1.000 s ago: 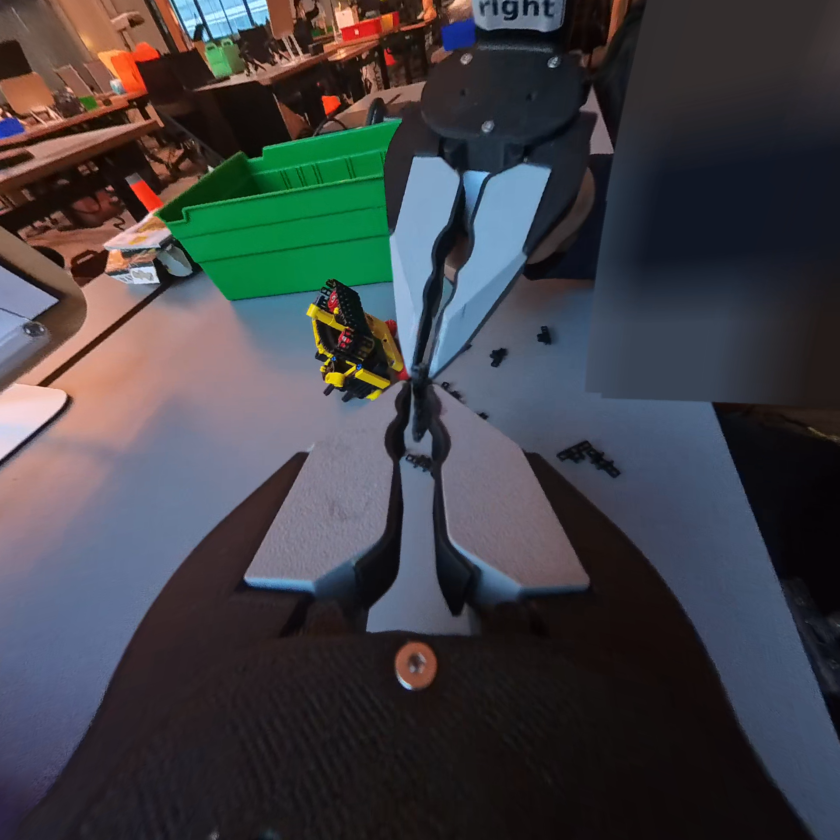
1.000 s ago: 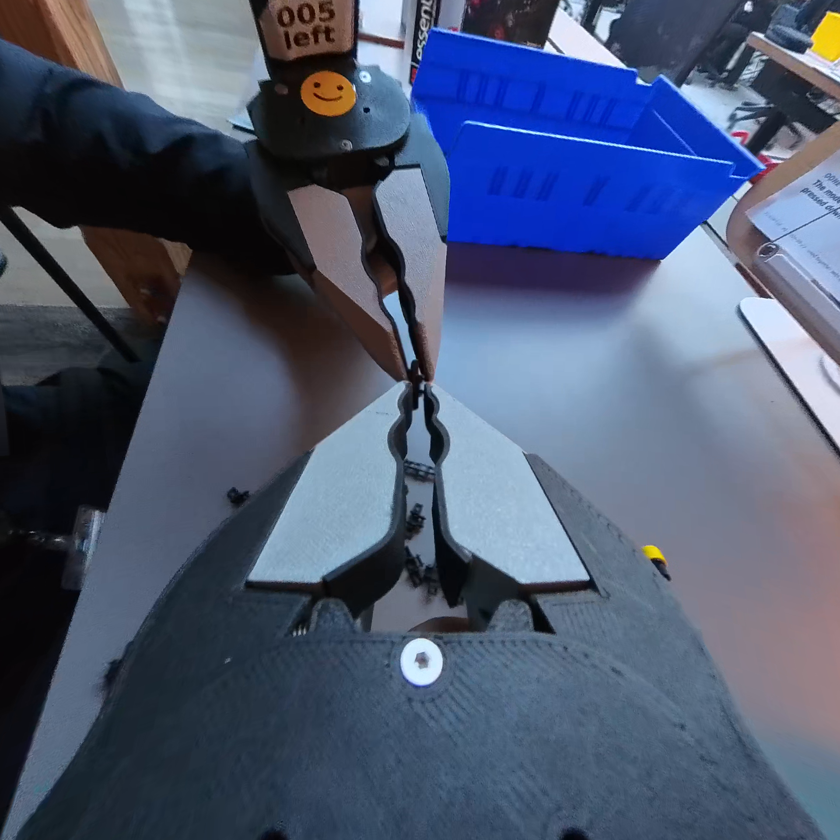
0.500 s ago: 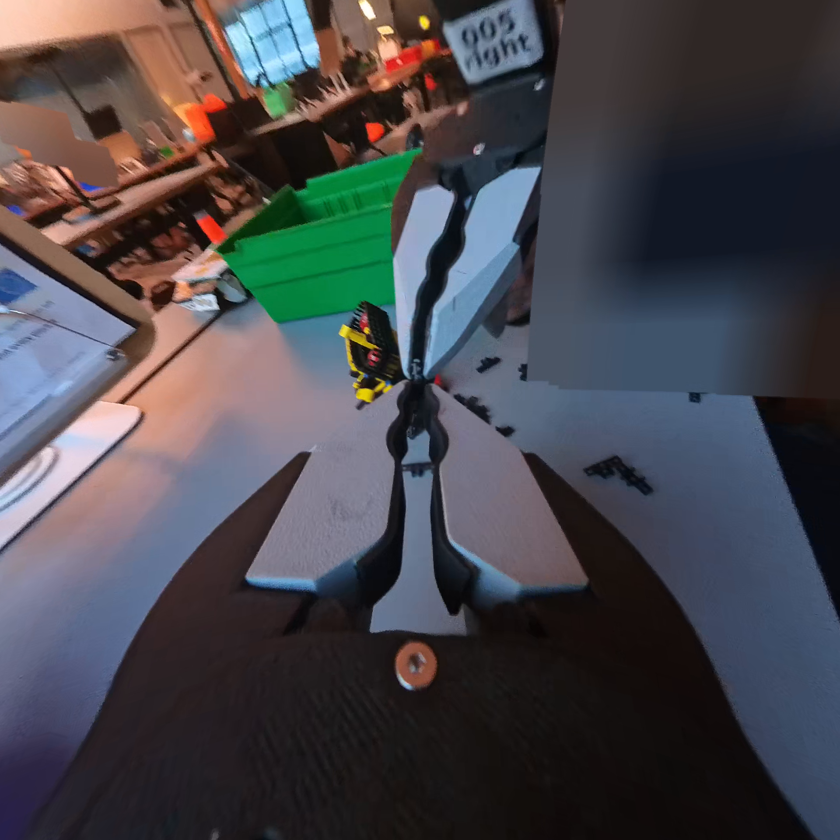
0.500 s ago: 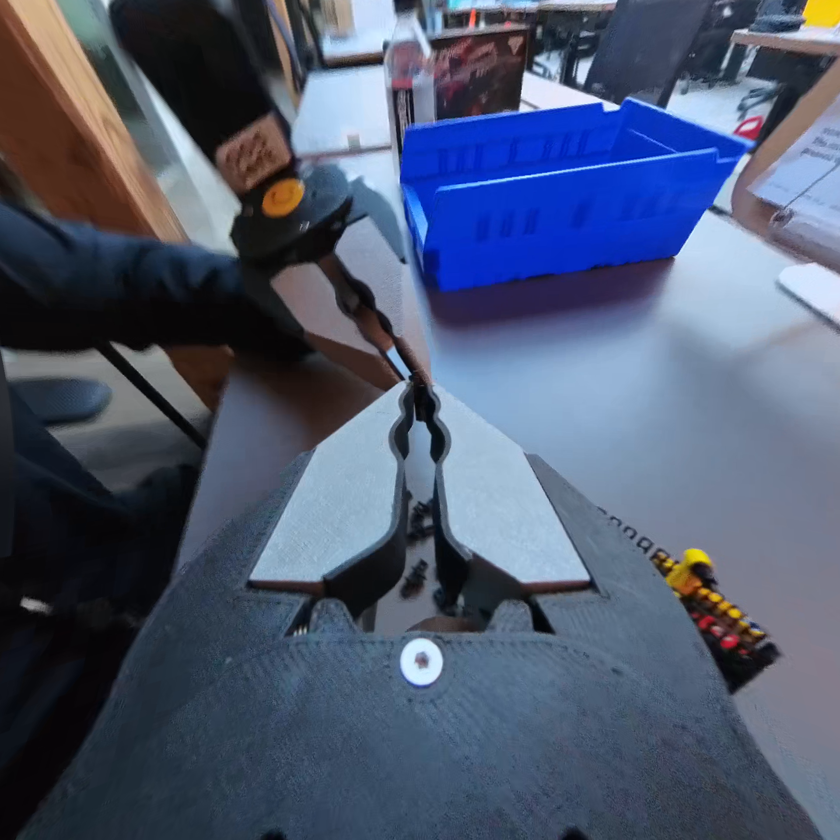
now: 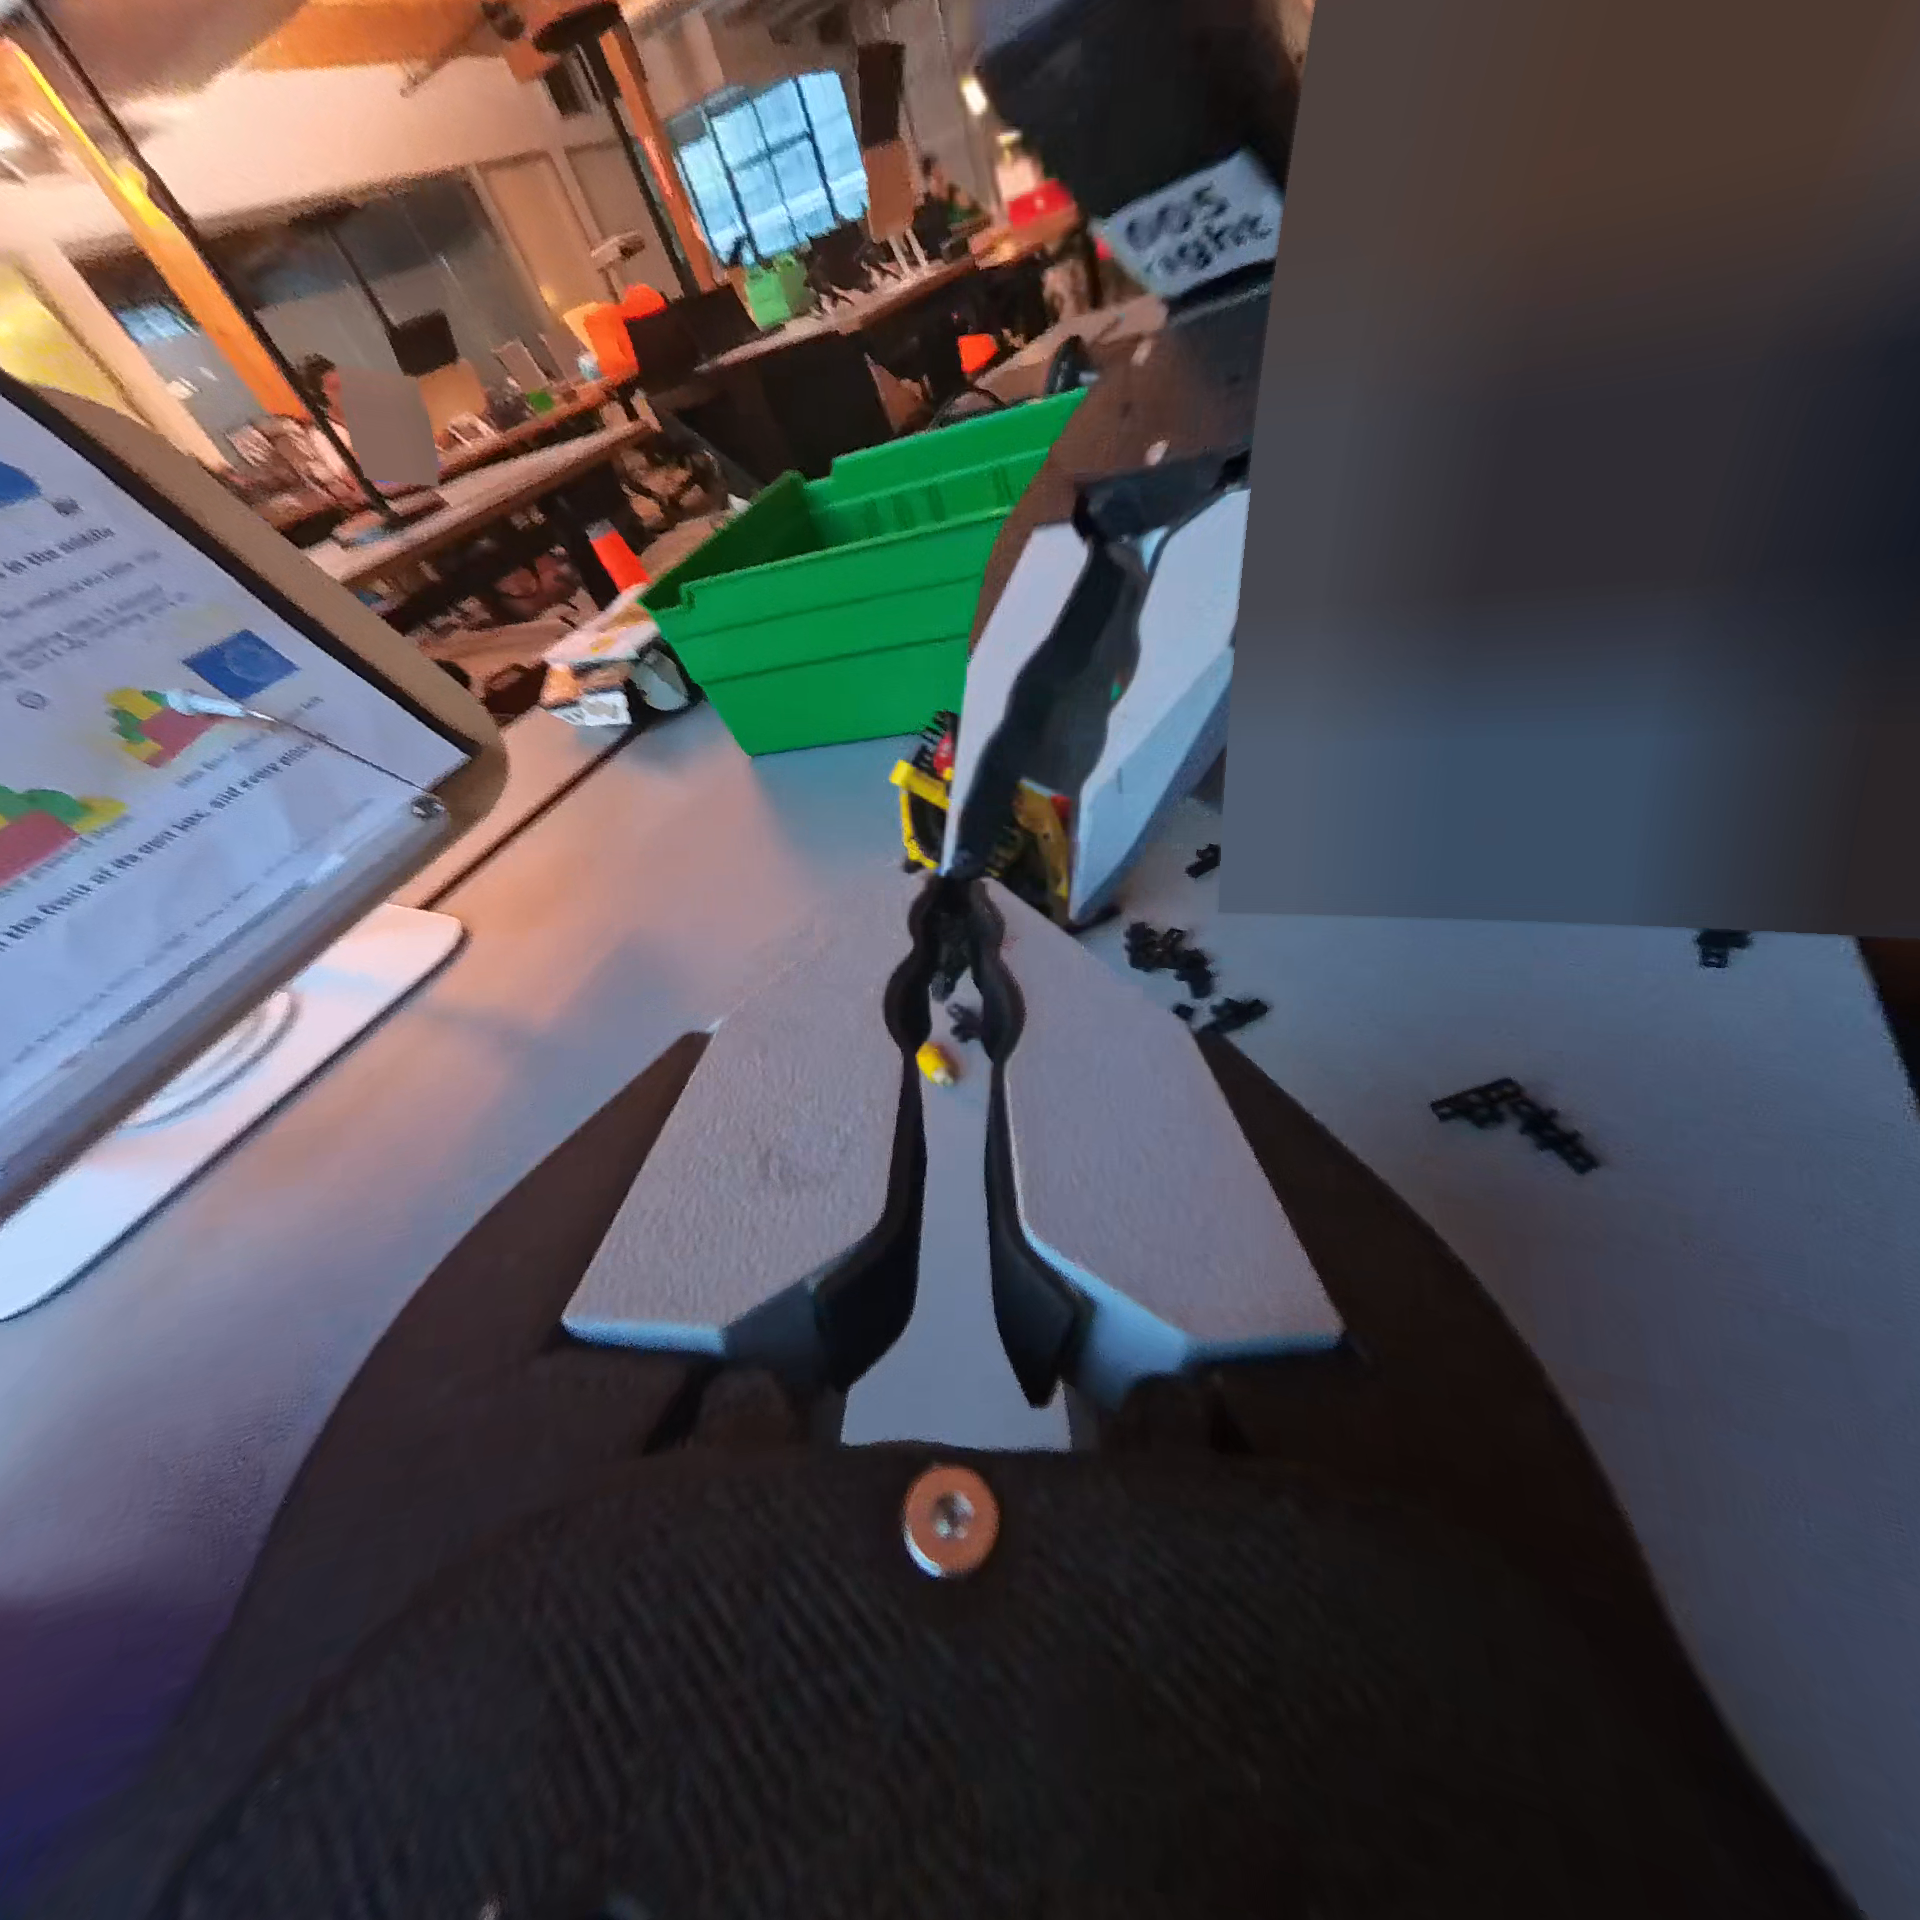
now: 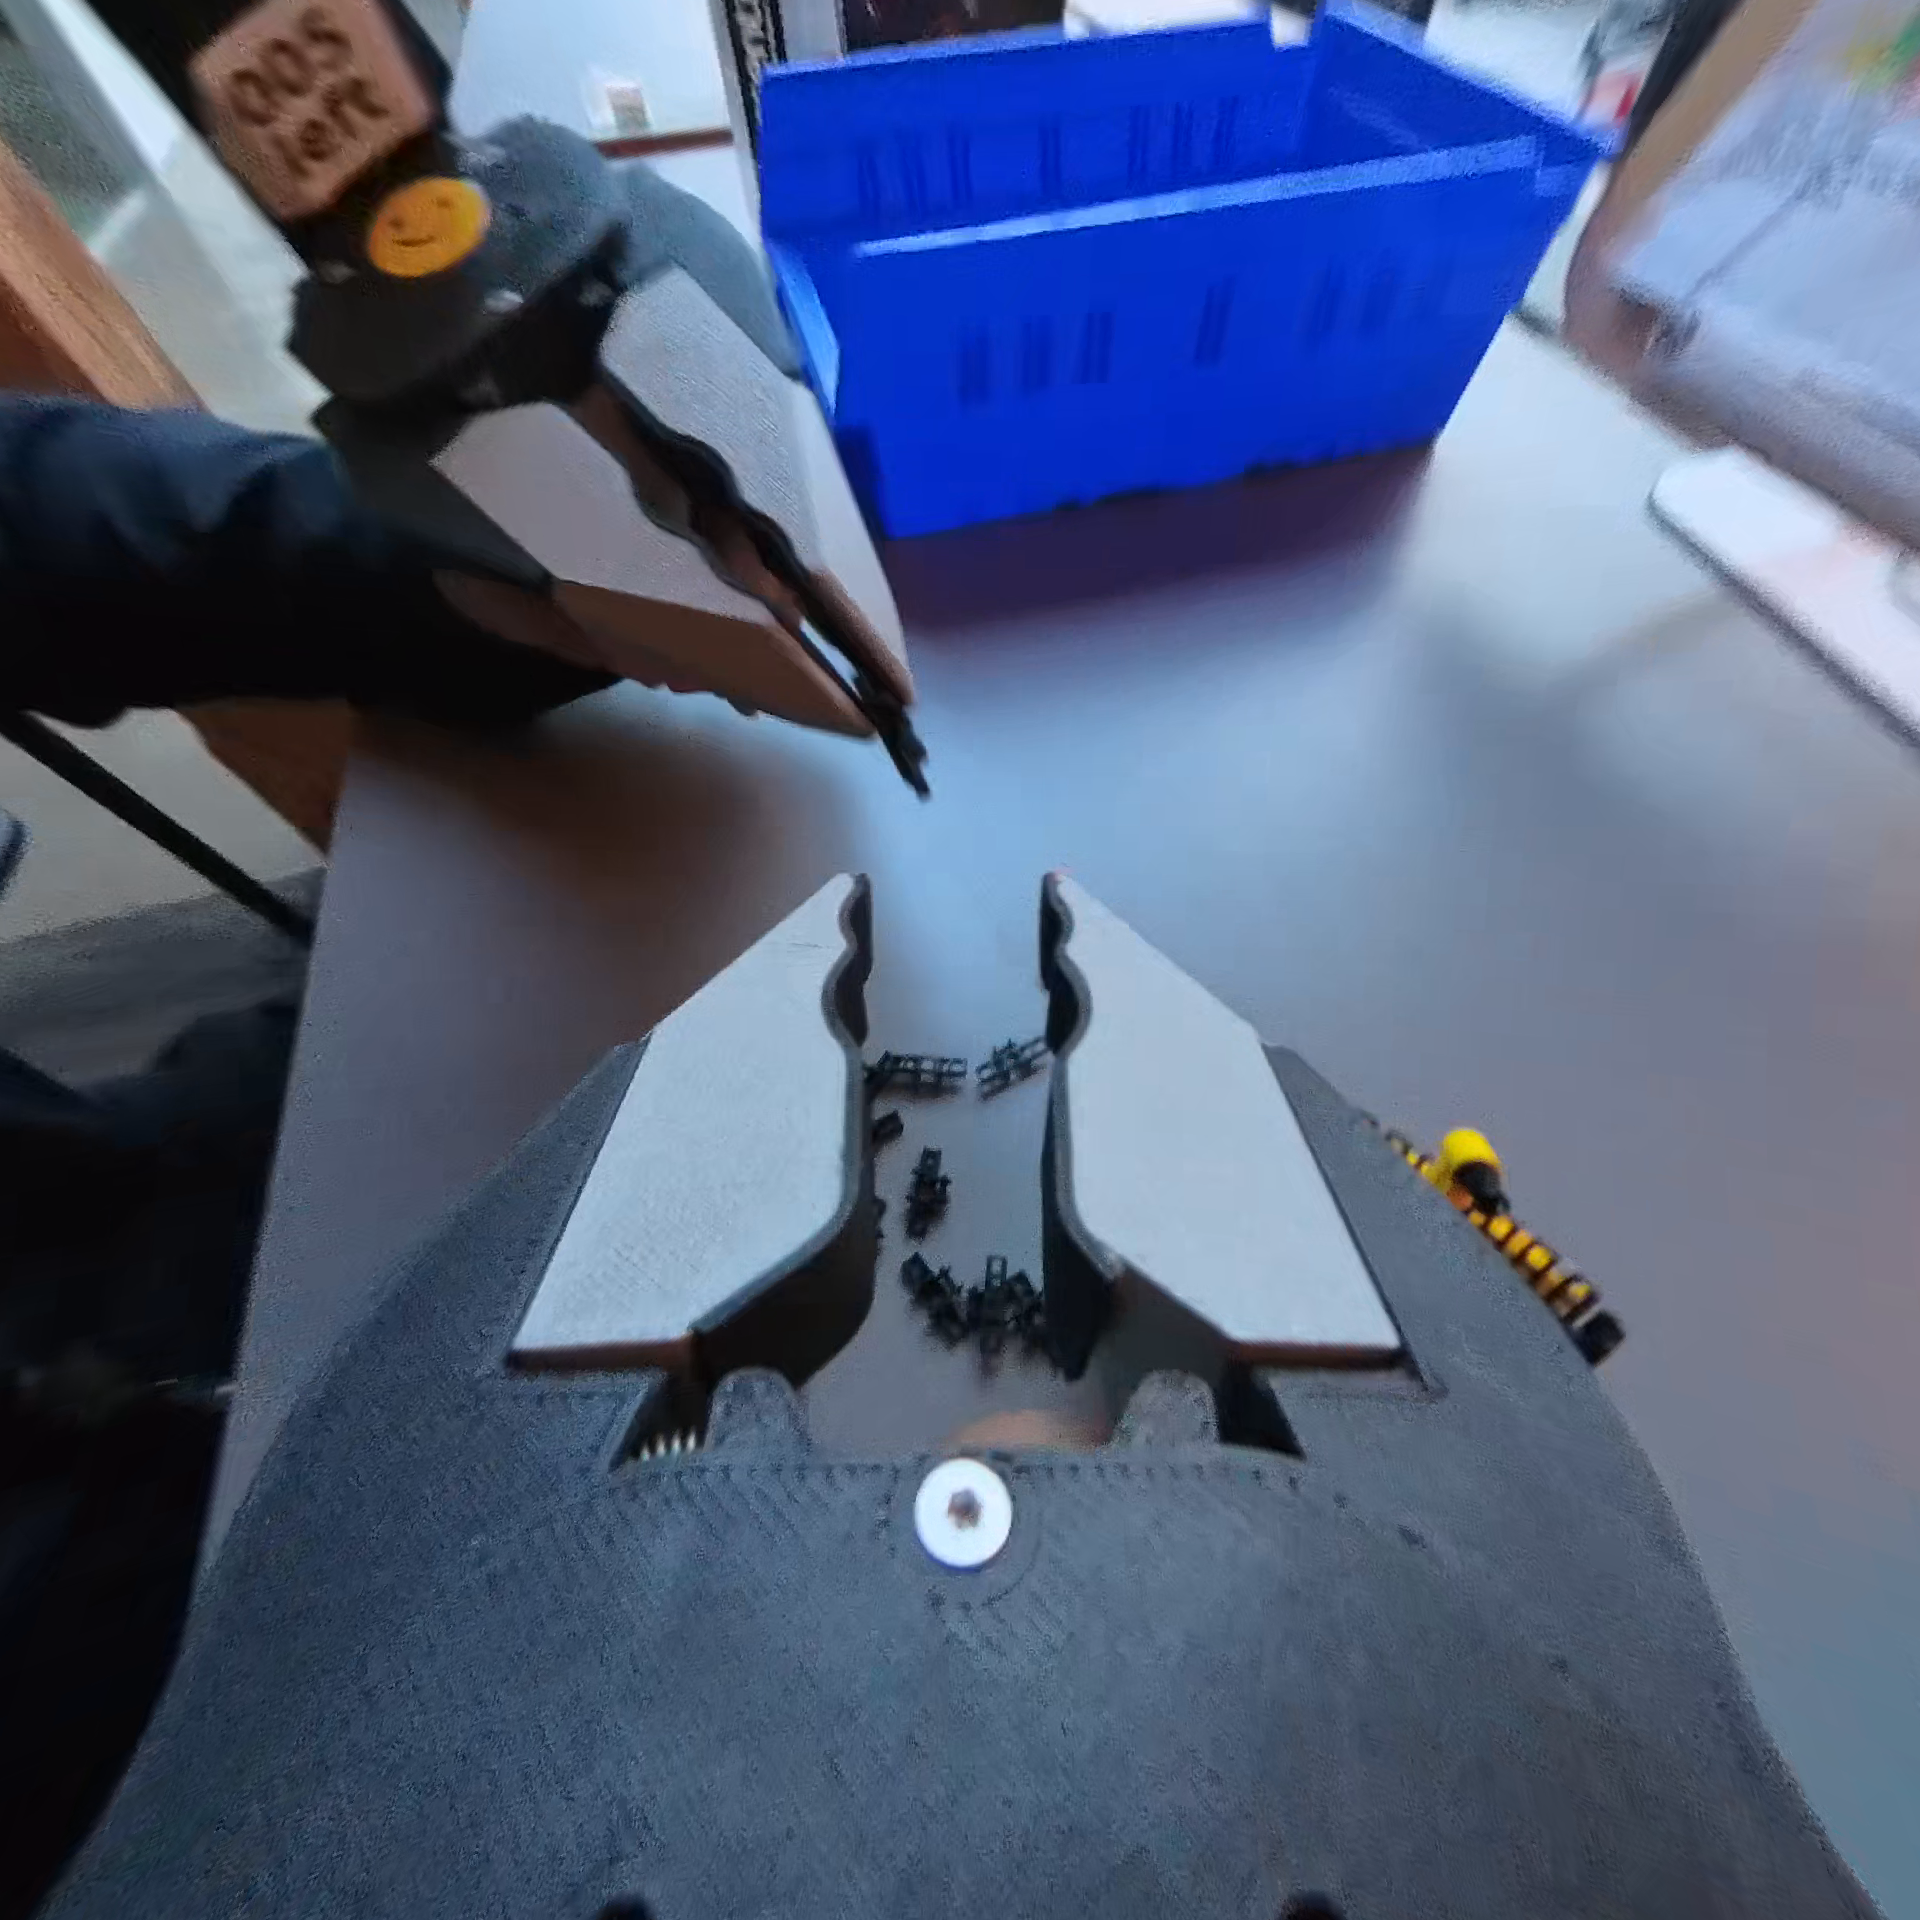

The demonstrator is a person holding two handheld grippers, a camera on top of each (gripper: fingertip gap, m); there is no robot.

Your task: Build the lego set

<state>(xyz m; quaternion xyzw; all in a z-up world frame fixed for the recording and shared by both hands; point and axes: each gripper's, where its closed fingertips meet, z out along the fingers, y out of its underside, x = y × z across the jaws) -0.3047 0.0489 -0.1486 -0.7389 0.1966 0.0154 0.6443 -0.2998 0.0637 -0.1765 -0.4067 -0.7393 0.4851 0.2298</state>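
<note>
My left gripper (image 5: 954,906) is shut on a small thin black lego piece (image 6: 918,777) that sticks out of its tips; the gripper also shows in the right wrist view (image 6: 902,743), held above the table. My right gripper (image 6: 954,899) is open and empty, just short of the left one's tips. It also shows in the left wrist view (image 5: 1020,891), jaws apart. The yellow and black lego model (image 5: 1029,836) stands behind it and shows at the right edge of the right wrist view (image 6: 1496,1226). Loose black pieces (image 6: 966,1299) lie under my right gripper.
More black pieces (image 5: 1169,951) and a black strip (image 5: 1517,1124) lie on the grey table (image 5: 623,987), with a small yellow piece (image 5: 935,1062). A green bin (image 5: 831,644) stands behind, a blue bin (image 6: 1143,343) opposite. An instruction stand (image 5: 156,779) is at the left. A dark sleeve (image 6: 156,561) holds the left gripper.
My right gripper has opened and let go of the black piece that both grippers held tip to tip. The left gripper keeps it and has tilted and swung aside.
</note>
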